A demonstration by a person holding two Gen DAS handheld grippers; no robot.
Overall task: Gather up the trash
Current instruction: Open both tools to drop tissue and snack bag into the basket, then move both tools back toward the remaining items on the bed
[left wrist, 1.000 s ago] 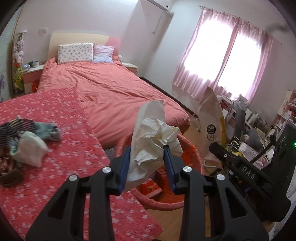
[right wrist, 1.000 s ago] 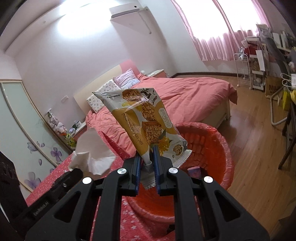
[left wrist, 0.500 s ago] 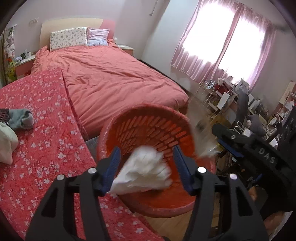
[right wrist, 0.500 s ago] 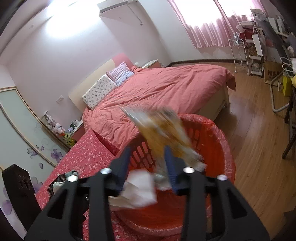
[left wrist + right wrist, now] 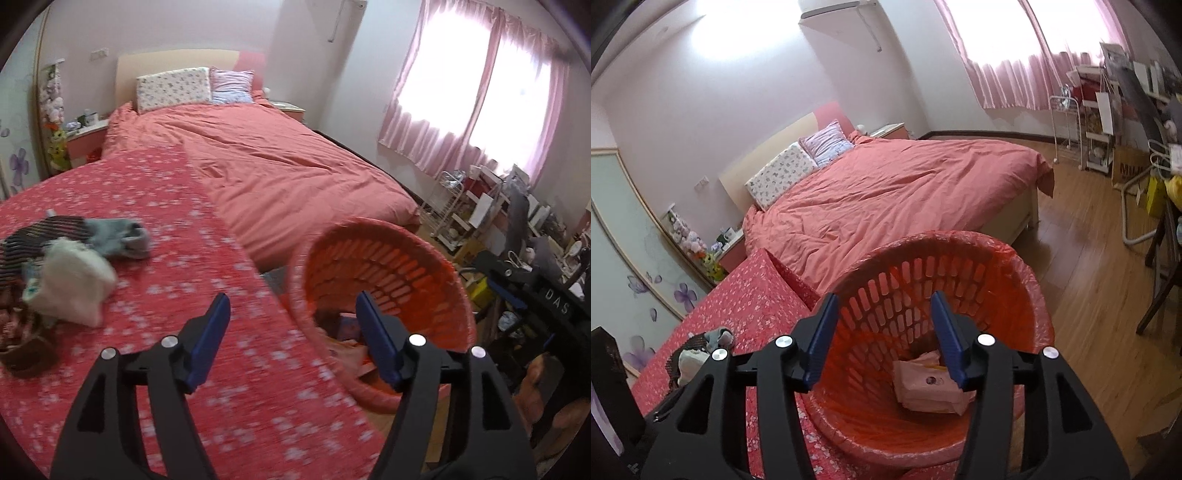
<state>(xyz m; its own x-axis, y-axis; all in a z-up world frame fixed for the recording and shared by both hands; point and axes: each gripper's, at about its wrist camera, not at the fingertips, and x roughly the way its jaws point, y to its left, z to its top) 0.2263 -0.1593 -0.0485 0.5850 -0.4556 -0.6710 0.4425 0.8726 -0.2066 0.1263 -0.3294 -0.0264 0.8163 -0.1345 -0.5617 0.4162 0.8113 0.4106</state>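
Note:
A red-orange slatted trash basket (image 5: pixel 1008 258) lined with a red bag stands on the floor beside the flowered bedspread; it also shows in the left wrist view (image 5: pixel 380 236). Trash lies at its bottom: a pale wrapper (image 5: pixel 923 384). My right gripper (image 5: pixel 882 317) is open and empty above the basket's mouth. My left gripper (image 5: pixel 291 314) is open and empty, over the bedspread's edge and the basket's left rim. The right gripper's black body (image 5: pixel 532 291) shows at the right of the left wrist view.
A pile of socks and cloth (image 5: pixel 70 266) lies on the red flowered bedspread (image 5: pixel 166 206) at left. A large bed with a coral duvet (image 5: pixel 886 192) lies behind. Wooden floor (image 5: pixel 1082 288), a cluttered desk, shelves and a chair stand at right.
Both grippers opened and dropped their loads, the crumpled tissue and the yellow snack bag, into the basket. The left gripper has since swung left toward the bedspread.

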